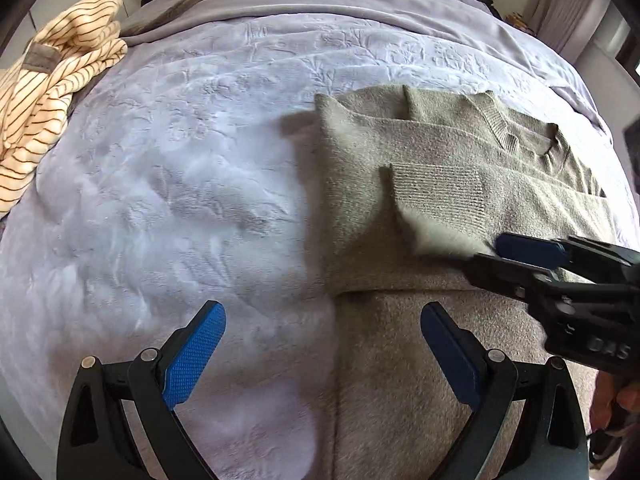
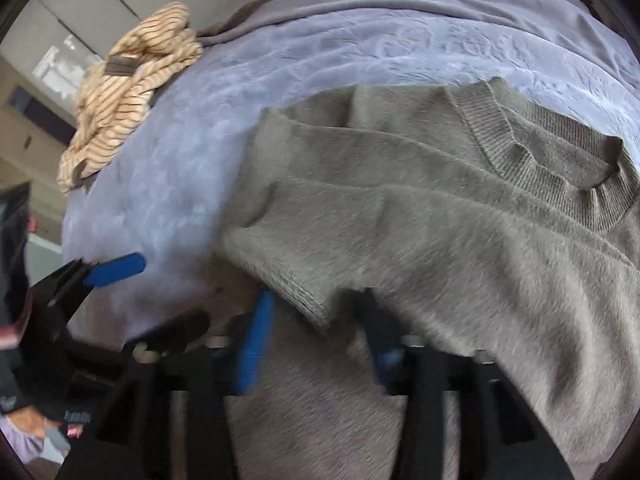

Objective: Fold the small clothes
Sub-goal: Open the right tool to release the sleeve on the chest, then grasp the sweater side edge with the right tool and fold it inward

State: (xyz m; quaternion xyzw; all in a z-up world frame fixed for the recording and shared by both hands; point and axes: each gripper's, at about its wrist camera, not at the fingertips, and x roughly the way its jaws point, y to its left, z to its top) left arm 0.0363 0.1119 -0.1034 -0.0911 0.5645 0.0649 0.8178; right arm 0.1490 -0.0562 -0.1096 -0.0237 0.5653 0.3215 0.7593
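Far on the left of the bed, a striped cream top (image 1: 52, 92) lies in a heap, with a small brown tag sewn on it that I cannot read. Next comes the soft purple blanket (image 1: 168, 208), all bare and fluffy. My left tongs (image 1: 322, 354) hang over it with the blue pads wide apart and nothing between them; one pad is over the blanket and the other over the grey sweater (image 1: 432, 184). The sweater lies flat on the right half of the bed. Its long way runs from close to me up and away, and its ribbed neck hole points to the far right corner. One sleeve is folded across its front, with the ribbed cuff pointing left. My right tongs (image 1: 490, 250) come in from the right, about half open, with the fuzzy sleeve edge at the pads; it is too blurry to tell if they squeeze it. White letters on them look like "DAS"
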